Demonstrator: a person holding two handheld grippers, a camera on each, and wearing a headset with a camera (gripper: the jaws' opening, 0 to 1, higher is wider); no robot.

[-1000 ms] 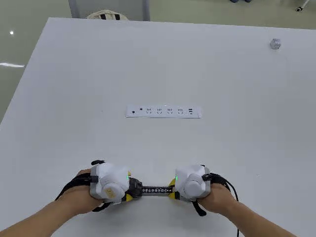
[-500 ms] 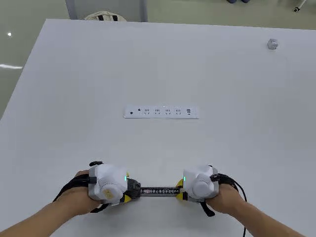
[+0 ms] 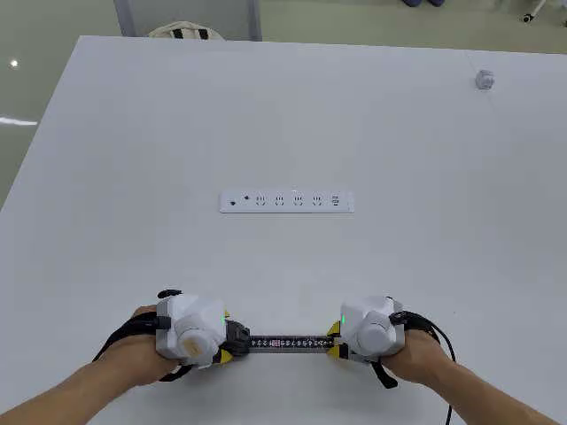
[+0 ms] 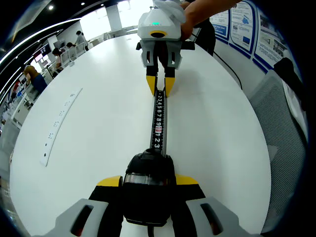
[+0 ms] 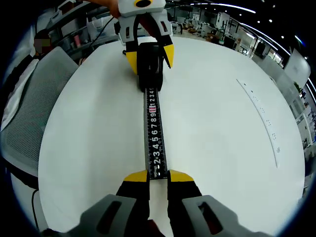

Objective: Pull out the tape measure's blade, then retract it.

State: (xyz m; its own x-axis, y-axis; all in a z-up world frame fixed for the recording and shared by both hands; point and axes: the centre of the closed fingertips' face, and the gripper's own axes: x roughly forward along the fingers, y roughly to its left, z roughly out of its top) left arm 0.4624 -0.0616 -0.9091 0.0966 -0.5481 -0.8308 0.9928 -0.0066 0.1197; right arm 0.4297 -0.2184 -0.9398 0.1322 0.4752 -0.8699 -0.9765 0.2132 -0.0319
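**Grippers.** The left gripper (image 4: 148,180) is found clamped on the black, rounded plastic tape measure case (image 4: 148,190), with its yellow-tipped jaws pressed against the two broad sides. The right gripper (image 5: 158,177) is found pinched shut on the free end of the pale metal blade with black numerals (image 5: 154,133). The two grippers face each other low over the near edge of the table, and a short run of blade is stretched between them.

**White matt workbench table (image 3: 292,115).** The surface is noted as flat, smooth and uniform. Little friction is expected under the case.

**White oblong plastic power strip (image 3: 286,202).** It lies flat mid-table, well apart from the work.

**Case.** It is judged rigid, compact and fairly weighty for its size, with a hard, ribbed shell. Hold by the broad sides is considered sound.

**Blade.** It is judged thin and springy. It is expected to be stiff along its length but liable to kink if bent sideways. Its edges are smooth and slippery, so grip at the very tip is advised. Spring return is presumed. Release under tension could cause whip-back, so a guided retraction is recommended.
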